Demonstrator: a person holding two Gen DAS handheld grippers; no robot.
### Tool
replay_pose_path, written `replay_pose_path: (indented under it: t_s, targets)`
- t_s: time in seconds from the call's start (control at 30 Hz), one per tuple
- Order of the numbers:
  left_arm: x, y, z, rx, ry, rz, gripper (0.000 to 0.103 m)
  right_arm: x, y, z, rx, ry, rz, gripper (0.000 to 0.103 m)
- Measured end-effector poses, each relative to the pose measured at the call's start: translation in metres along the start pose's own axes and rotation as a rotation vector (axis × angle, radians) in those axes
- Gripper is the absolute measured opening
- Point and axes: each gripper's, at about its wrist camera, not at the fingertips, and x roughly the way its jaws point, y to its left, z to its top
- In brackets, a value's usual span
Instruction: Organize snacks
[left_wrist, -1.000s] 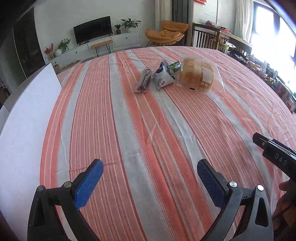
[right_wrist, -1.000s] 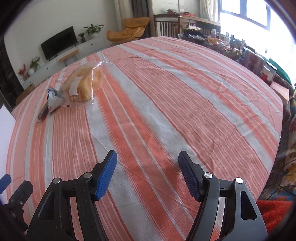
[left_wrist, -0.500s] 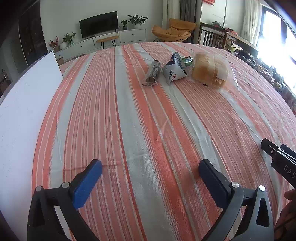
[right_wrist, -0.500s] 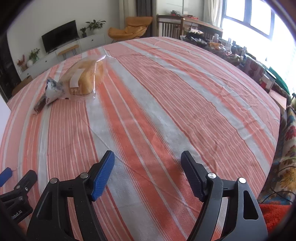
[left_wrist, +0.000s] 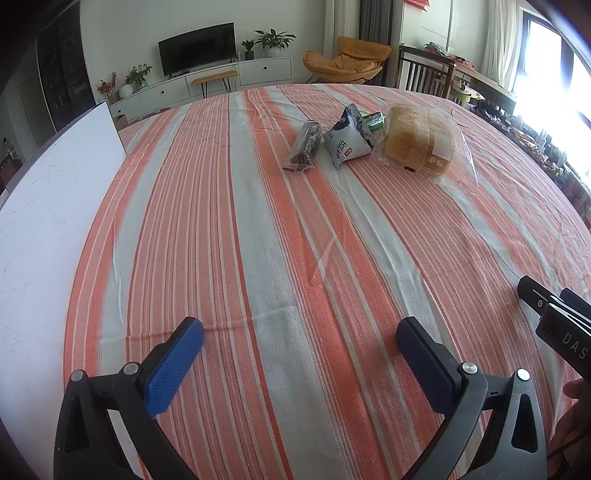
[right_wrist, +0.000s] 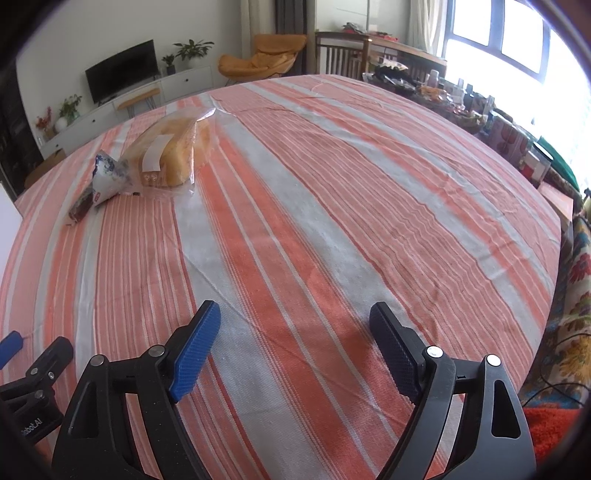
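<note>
Right tongs (right_wrist: 291, 341) had spread wider than a second ago and were opening at this moment, nothing between the pads. Left tongs (left_wrist: 299, 343) looked unchanged: jaws wide apart, empty. Snacks sat a bit nearer the centre of the left view than before, otherwise in the same spots on the cloth.

Snacks lay in a tight row on the far part of the striped cloth (left_wrist: 280, 236), well apart from both tongs. In the left view they were ahead and slightly right of the jaws; in the right view, far ahead and off to the left.

Order left to right in the left view: dark bar (left_wrist: 303, 147), blue-white packet (left_wrist: 347, 142), bread bag (left_wrist: 419, 142). Bar just beside the packet, packet against the bread bag.

Bar's long axis ran roughly along the stripes, away from the camera, near end tipped slightly left. Packet stood tilted, one corner pointing up and away. Loaf lay on its side, long axis slanting across the stripes, labelled end toward the near right; loose clear film trailed off to the right.

A green item (left_wrist: 373, 119) behind the packet was mostly hidden, type unclear. In the right view the bar (right_wrist: 80, 203) was largely covered by the packet (right_wrist: 109, 177). Packet print was too small to read. White board (left_wrist: 48, 206) at the left was cut off by the frame.
</note>
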Motion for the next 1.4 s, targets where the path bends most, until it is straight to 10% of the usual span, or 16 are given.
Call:
replay_pose_path:
  t_s: [0.5,0.9,1.2,1.4]
  targets:
    - [0.002,0.001,0.006,0.005,0.059,-0.004,0.103,0.000,0.000,0.000,0.000,0.000,0.000,0.086]
    - [0.009,0.057,0.123,-0.173,0.058,-0.045,0.102,0.000,0.001,-0.001,-0.001,0.001,0.001,0.088]
    - [0.077,0.015,0.159,0.053,0.100,-0.016,0.075,0.000,0.001,-0.001,-0.002,0.001,0.001,0.088]
    - [0.090,0.024,0.151,0.014,0.079,-0.018,0.018,0.000,0.004,-0.001,-0.005,0.001,0.004,0.088]
